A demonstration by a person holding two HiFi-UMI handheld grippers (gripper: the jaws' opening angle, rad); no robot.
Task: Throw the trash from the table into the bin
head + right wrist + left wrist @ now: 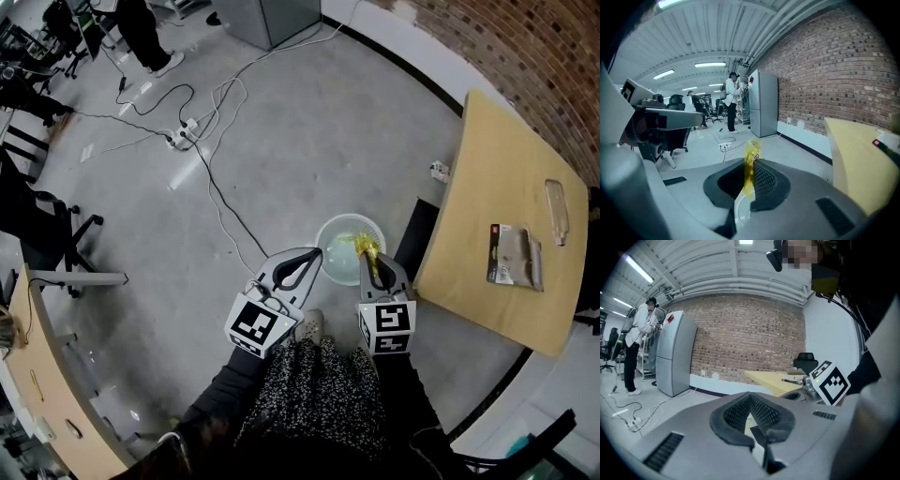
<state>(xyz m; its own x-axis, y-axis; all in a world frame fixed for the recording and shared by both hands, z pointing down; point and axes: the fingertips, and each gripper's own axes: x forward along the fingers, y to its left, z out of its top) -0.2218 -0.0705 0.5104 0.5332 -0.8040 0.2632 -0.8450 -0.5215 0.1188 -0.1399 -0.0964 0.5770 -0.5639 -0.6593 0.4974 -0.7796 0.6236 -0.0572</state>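
A round pale bin (339, 233) stands on the floor beside the wooden table (487, 169). My right gripper (367, 255) hangs over the bin's near rim, shut on a crumpled yellow wrapper (364, 246). In the right gripper view the yellow wrapper (751, 164) sticks up from between the closed tips of the right gripper (750, 174). My left gripper (312, 253) is just left of the bin, jaws closed tip to tip, and nothing shows between them. The left gripper (750, 397) points toward the table (773, 379). A flat packet (514, 256) and a clear plastic piece (557, 211) lie on the table.
Cables and a power strip (183, 136) run across the grey floor beyond the bin. A small white thing (438, 171) lies by the table's edge. A grey cabinet (272, 17) and a standing person (141, 28) are at the back. Office chairs and another desk (47, 394) are at left.
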